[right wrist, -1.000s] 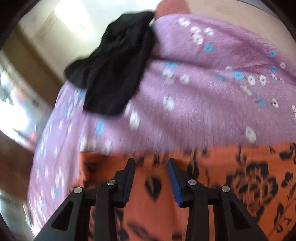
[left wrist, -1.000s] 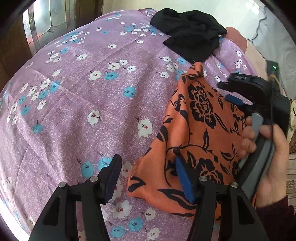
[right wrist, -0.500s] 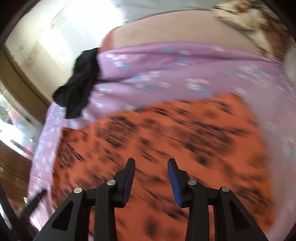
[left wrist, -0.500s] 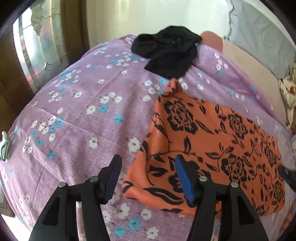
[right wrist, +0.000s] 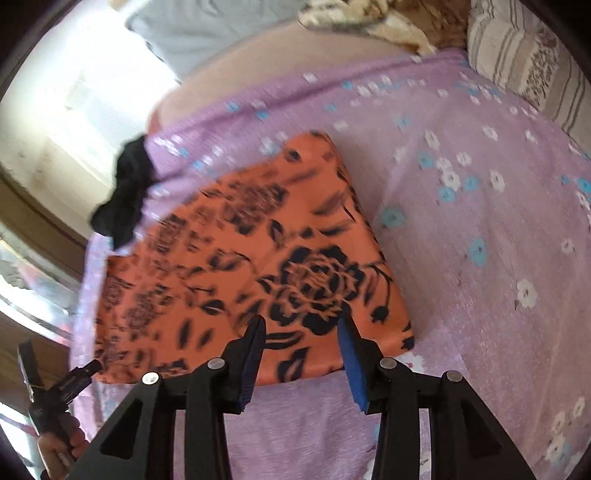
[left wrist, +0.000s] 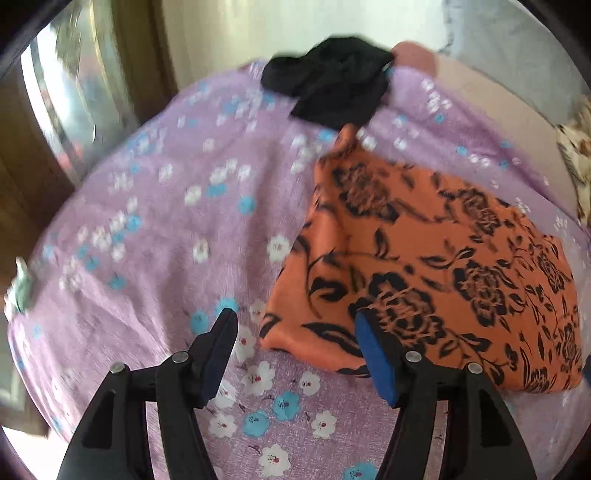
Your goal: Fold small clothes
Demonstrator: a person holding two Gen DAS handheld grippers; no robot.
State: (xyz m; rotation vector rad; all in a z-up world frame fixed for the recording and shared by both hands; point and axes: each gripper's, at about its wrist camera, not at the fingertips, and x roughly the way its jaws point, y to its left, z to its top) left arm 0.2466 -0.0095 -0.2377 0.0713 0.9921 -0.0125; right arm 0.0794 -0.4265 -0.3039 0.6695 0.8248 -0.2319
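An orange cloth with black flowers point(left wrist: 436, 258) lies flat on the purple flowered bedsheet point(left wrist: 166, 229), folded into a rough rectangle. It also shows in the right wrist view point(right wrist: 251, 258). My left gripper point(left wrist: 295, 339) is open and empty, above the cloth's near left corner. My right gripper point(right wrist: 301, 343) is open and empty, above the cloth's near edge. The left gripper also shows at the lower left of the right wrist view point(right wrist: 55, 391), held in a hand.
A crumpled black garment point(left wrist: 332, 85) lies at the far edge of the bed, just beyond the orange cloth; it also shows in the right wrist view point(right wrist: 125, 199). A striped pillow point(right wrist: 532, 62) and a patterned blanket point(right wrist: 369, 18) lie far right. A window point(left wrist: 62, 110) is left.
The right gripper has let go of the orange cloth, which now lies flat, and has drawn back toward its near edge. The left gripper has also pulled back a little.
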